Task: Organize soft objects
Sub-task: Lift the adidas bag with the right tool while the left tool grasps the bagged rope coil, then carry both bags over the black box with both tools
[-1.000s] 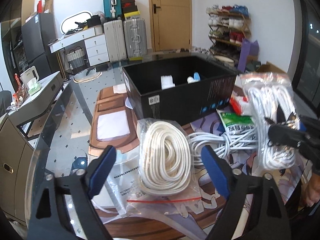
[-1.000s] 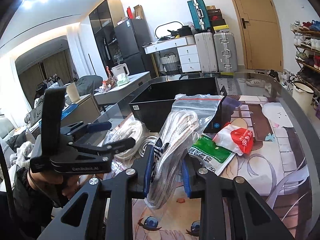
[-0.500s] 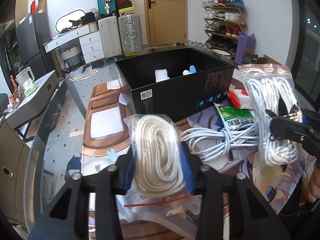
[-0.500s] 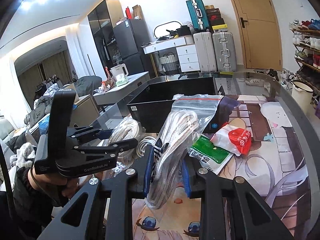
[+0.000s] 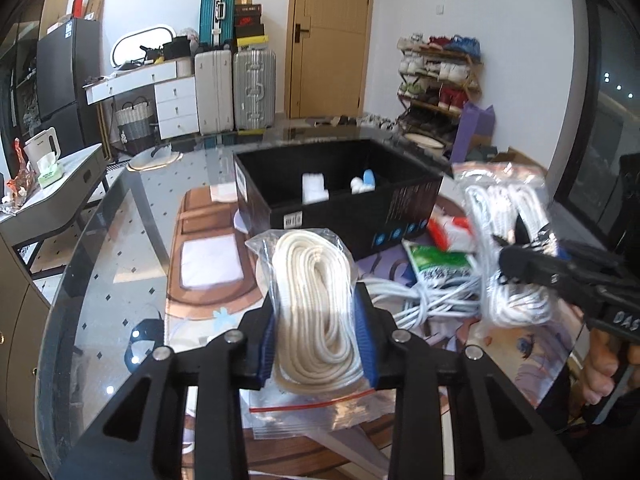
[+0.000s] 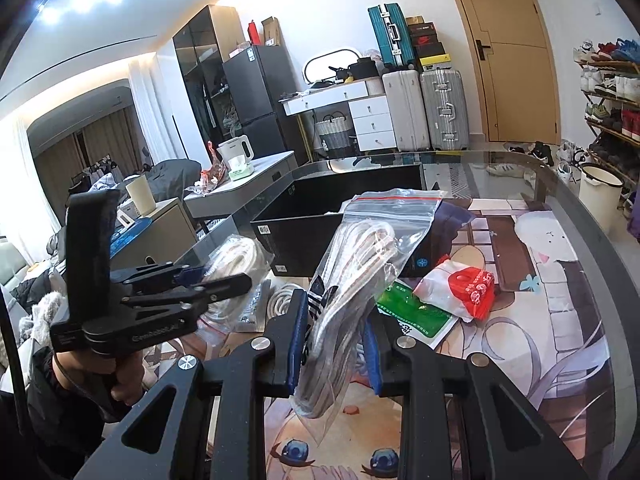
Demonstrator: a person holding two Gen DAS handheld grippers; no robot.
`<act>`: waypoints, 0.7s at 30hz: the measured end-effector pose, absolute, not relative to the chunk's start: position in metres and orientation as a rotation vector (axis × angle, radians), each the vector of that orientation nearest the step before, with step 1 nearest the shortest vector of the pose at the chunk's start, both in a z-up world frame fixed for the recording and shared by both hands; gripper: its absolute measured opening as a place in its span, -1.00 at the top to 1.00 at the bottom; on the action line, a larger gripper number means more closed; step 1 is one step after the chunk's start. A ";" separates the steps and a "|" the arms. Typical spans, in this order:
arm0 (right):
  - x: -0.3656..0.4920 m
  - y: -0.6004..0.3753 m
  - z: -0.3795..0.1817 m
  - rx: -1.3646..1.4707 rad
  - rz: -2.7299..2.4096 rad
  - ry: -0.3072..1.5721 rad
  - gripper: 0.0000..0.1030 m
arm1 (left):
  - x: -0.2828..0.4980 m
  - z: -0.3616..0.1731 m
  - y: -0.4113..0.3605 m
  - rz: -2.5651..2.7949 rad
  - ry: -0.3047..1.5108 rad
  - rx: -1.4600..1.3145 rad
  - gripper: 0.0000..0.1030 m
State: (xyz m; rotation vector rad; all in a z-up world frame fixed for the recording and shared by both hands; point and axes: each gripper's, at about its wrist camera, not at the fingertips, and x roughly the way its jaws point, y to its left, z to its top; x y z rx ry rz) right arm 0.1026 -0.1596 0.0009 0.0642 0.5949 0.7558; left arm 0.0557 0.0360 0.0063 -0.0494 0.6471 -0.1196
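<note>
closing left gripper [image 5: 316, 334] on bagged rope [image 5: 316, 300]

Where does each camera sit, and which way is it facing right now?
Left wrist: on the left hand-held gripper, looking along its fingers, jaws closing on a bagged rope, toward the black box; the person's right hand shows.
Right wrist: on the right hand-held gripper, shut on a bagged cord, facing the box; the left hand shows.
Shared: box, both bags, green packet.
</note>
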 end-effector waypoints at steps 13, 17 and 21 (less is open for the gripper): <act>0.119 -0.159 0.025 0.090 0.760 0.532 0.51 | 0.049 0.041 0.040 -0.120 0.529 -0.085 0.37; 0.128 -0.155 0.034 0.093 0.761 0.518 0.51 | 0.056 0.049 0.040 -0.125 0.511 -0.094 0.37; 0.138 -0.152 0.041 0.100 0.761 0.499 0.51 | 0.063 0.057 0.038 -0.134 0.492 -0.093 0.37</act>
